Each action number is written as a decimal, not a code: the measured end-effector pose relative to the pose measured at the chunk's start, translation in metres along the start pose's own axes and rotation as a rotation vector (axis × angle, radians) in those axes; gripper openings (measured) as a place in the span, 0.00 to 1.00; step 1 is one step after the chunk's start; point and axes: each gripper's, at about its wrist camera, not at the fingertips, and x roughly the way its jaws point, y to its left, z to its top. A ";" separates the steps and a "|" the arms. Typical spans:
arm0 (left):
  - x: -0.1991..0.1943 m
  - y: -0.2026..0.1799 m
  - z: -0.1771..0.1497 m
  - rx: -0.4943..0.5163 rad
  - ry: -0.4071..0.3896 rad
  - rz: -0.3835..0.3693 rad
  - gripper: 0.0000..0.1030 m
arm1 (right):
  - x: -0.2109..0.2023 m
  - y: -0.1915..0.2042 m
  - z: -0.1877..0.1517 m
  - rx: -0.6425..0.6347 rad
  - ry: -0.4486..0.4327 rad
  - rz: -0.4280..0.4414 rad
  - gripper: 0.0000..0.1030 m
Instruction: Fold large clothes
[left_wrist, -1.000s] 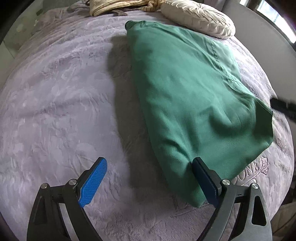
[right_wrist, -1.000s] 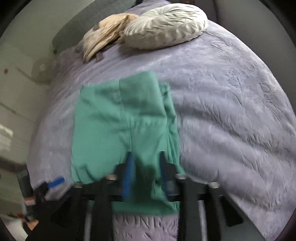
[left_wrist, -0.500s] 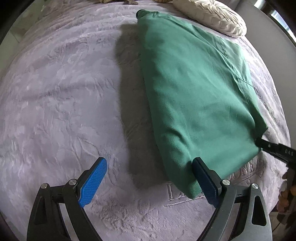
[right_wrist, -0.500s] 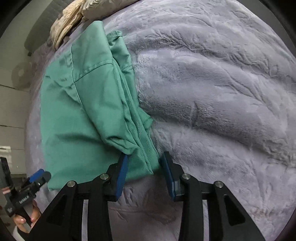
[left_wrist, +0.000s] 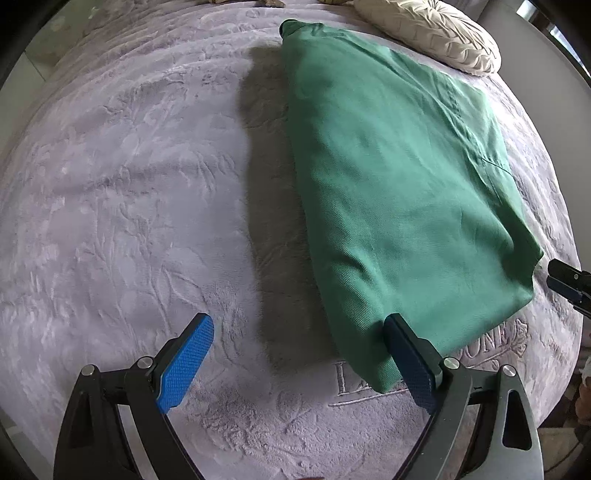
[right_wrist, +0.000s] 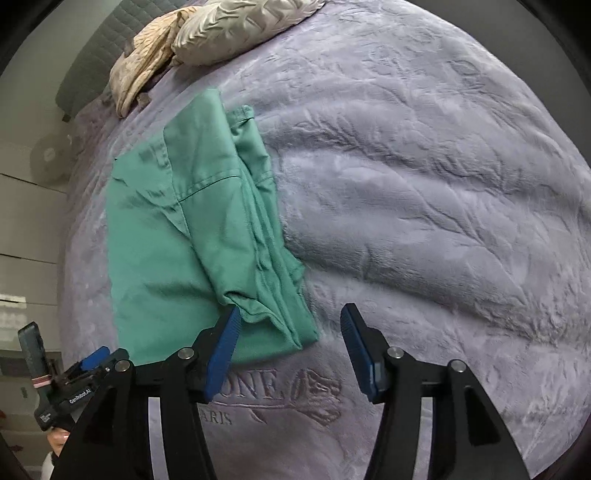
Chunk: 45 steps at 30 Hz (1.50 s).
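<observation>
A green garment (left_wrist: 399, 177) lies folded flat on a lilac bedspread (left_wrist: 129, 192). My left gripper (left_wrist: 299, 354) is open and empty, just off the garment's near left corner, its right fingertip (left_wrist: 402, 343) against the cloth edge. In the right wrist view the garment (right_wrist: 192, 240) shows its layered folded edge on the right. My right gripper (right_wrist: 291, 336) is open and empty at the garment's near right corner; its left fingertip (right_wrist: 225, 339) overlaps the cloth. The right gripper's tip also shows in the left wrist view (left_wrist: 569, 284), the left gripper in the right wrist view (right_wrist: 88, 365).
A cream pleated pillow (left_wrist: 432, 33) and a beige cloth (right_wrist: 144, 70) lie at the head of the bed. Embroidered lettering (right_wrist: 255, 387) marks the bedspread's near edge. A wall and a fan (right_wrist: 48, 158) stand to the left of the bed.
My right gripper has opened and let go of the garment's corner, which now lies flat on the bed. The left gripper stayed open and shifted little.
</observation>
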 end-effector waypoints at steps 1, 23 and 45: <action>0.000 0.000 0.000 0.001 -0.003 0.005 0.91 | 0.002 0.002 0.001 -0.003 0.005 0.006 0.59; 0.013 0.022 0.035 -0.052 -0.008 0.000 1.00 | 0.026 0.013 0.053 -0.048 0.006 0.121 0.83; 0.065 -0.003 0.079 -0.074 0.033 -0.388 1.00 | 0.123 0.037 0.151 -0.048 0.136 0.356 0.83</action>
